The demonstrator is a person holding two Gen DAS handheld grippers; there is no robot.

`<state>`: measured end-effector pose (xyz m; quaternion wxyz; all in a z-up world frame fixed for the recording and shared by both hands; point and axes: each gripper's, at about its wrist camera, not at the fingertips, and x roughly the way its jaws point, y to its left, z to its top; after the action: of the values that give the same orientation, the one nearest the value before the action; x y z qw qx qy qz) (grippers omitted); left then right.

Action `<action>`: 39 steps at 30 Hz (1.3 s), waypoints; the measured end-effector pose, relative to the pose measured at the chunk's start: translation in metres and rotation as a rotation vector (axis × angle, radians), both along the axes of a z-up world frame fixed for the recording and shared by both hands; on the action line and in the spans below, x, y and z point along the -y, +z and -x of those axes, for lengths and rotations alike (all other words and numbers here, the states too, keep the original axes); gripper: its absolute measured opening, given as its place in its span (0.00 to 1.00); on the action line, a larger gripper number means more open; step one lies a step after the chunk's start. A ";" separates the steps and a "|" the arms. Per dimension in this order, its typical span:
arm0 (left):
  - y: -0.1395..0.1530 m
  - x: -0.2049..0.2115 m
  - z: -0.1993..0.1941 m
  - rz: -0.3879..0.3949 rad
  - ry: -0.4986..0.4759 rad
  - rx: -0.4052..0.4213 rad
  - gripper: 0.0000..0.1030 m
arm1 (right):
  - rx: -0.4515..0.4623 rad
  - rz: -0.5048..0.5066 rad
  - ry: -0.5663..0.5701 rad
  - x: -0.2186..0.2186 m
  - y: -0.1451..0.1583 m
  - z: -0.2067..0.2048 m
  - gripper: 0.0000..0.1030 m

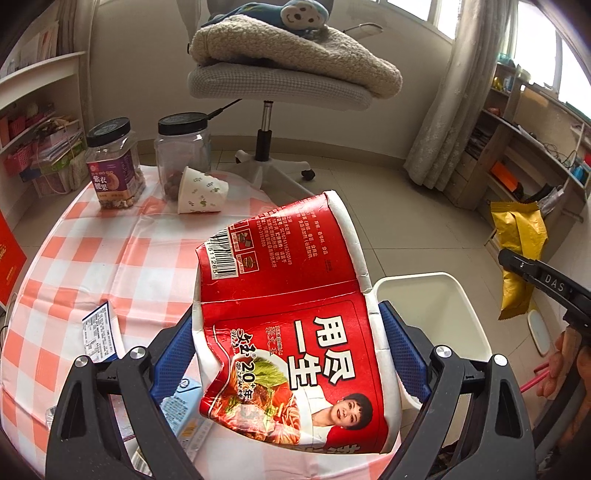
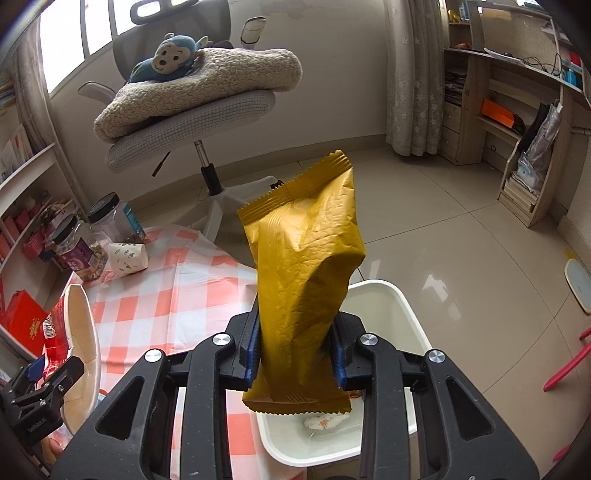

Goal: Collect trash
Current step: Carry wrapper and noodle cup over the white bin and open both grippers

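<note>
Clearly both grippers are loaded: the left gripper (image 1: 288, 354) has its blue-padded jaws clamped on a crushed red instant-noodle cup (image 1: 291, 328), squeezing its sides flat, and the cup is lifted above the near right edge of the table (image 1: 92, 258), whose cloth is checked in orange and white. Just beyond that edge stands a white bin (image 2: 391, 325), with the cup's white rim hanging beside the bin's near left corner. The right gripper (image 2: 295, 354) has its jaws closed on the lower part of a gold snack wrapper (image 2: 306, 273), which stands upright between the pads directly above the bin. Inside the bin, under the wrapper's bottom seam, lies a small crumpled white scrap (image 2: 325, 421). At the table's far edge stand two clear jars with black lids, a labelled jar (image 1: 112, 166) towards the far left corner and an unlabelled jar (image 1: 183, 147) just to its right. Beside them, a paper cup (image 1: 201, 192) lies on its side, touching the unlabelled jar. A blue-and-white packet (image 1: 99, 332) lies flat near the left gripper, and a light-blue carton (image 1: 184, 410) sits partly hidden under the noodle cup. Beyond the table stands an office chair (image 1: 273, 85) carrying a fleece blanket (image 1: 295, 48) and a monkey plush (image 1: 303, 14).
</note>
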<state>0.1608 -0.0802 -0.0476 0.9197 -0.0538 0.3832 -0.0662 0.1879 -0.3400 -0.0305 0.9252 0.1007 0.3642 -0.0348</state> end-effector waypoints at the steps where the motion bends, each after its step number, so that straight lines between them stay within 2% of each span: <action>1: 0.000 0.006 -0.001 0.001 -0.009 -0.001 0.87 | -0.002 -0.006 -0.015 0.005 0.000 0.002 0.36; 4: 0.000 0.026 -0.005 0.002 -0.036 -0.005 0.87 | -0.005 -0.027 -0.060 0.022 0.000 0.006 0.43; 5: 0.000 0.033 -0.006 0.001 -0.046 -0.006 0.87 | -0.003 -0.037 -0.079 0.028 0.000 0.007 0.50; 7: 0.000 0.046 -0.007 0.000 -0.067 -0.006 0.87 | 0.006 -0.052 -0.115 0.040 0.002 0.011 0.54; 9: 0.000 0.060 -0.010 -0.002 -0.087 -0.009 0.87 | 0.016 -0.066 -0.155 0.054 0.003 0.014 0.64; 15: -0.003 0.103 -0.016 -0.003 -0.149 -0.030 0.87 | 0.052 -0.132 -0.272 0.094 0.008 0.027 0.73; 30: -0.012 0.206 -0.019 -0.001 -0.278 -0.071 0.87 | 0.134 -0.209 -0.452 0.152 0.017 0.060 0.83; 34: -0.019 0.217 -0.022 0.012 -0.284 -0.115 0.87 | 0.152 -0.190 -0.483 0.157 0.020 0.066 0.88; 39: -0.023 0.210 -0.023 0.030 -0.258 -0.143 0.87 | 0.152 -0.171 -0.492 0.153 0.020 0.067 0.93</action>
<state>0.1836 -0.2902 -0.0701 0.8730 -0.0224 0.4504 -0.1857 0.1214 -0.4928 -0.0101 0.9018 0.2661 0.2600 -0.2198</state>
